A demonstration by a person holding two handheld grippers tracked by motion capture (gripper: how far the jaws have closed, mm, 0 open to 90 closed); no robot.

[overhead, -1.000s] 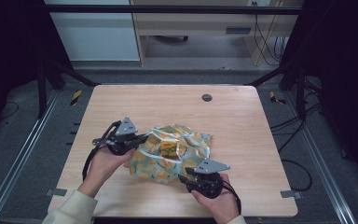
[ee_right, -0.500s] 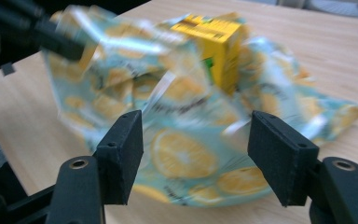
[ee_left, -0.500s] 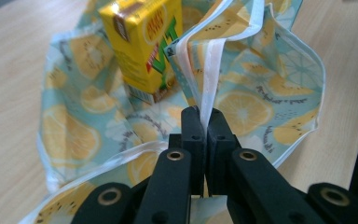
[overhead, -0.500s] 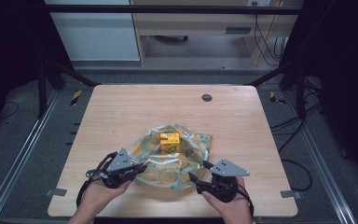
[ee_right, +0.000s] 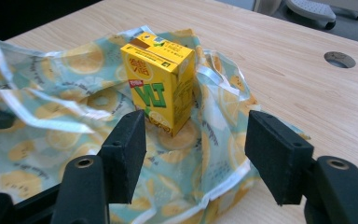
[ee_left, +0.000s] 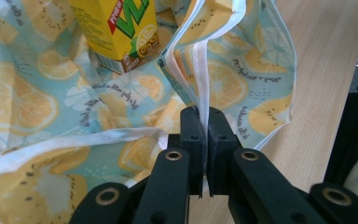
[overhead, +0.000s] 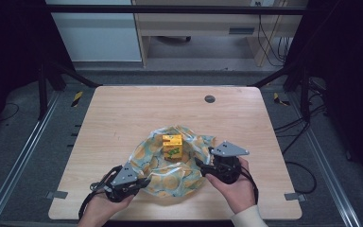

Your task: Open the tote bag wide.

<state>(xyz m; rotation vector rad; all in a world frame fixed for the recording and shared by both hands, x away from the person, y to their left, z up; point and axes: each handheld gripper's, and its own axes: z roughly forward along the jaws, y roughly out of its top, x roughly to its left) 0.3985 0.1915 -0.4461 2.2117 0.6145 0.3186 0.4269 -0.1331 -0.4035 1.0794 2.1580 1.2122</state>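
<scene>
Since the earlier frames we see the left gripper (overhead: 139, 182) pulled from the cloth's far-left side down to the table's near edge; the right gripper (overhead: 203, 166) has shifted from the near edge up to the cloth's right side; the cloth (overhead: 170, 177), bunched over the carton a second ago, now lies spread, and the carton stands exposed.

Left gripper (ee_left: 204, 140): jaws pressed together, pinching the cloth's white-hemmed edge (ee_left: 200, 79), which rises in a fold from between them. Right gripper (ee_right: 196, 154): jaws spread and have just been opening; nothing gripped between them; cloth and carton lie beyond the pads (ee_right: 123, 151).

Cloth (ee_right: 51, 126): pale teal with a lemon-slice print, white trim, rumpled, lying on the wooden table (overhead: 123, 118) toward its near middle; right-hand corner (ee_left: 270, 107) reaches bare wood.

Juice carton (overhead: 172, 147): yellow with green lettering and brown detail, upright near the cloth's centre, resting on the fabric; in the right gripper view the carton (ee_right: 161, 88) stands with folds of cloth raised around it; in the left gripper view its lower part (ee_left: 116, 32) sits just beyond the pinched fold.

Table also has a round cable hole (overhead: 210, 99) at its far side, well apart from the cloth.
</scene>
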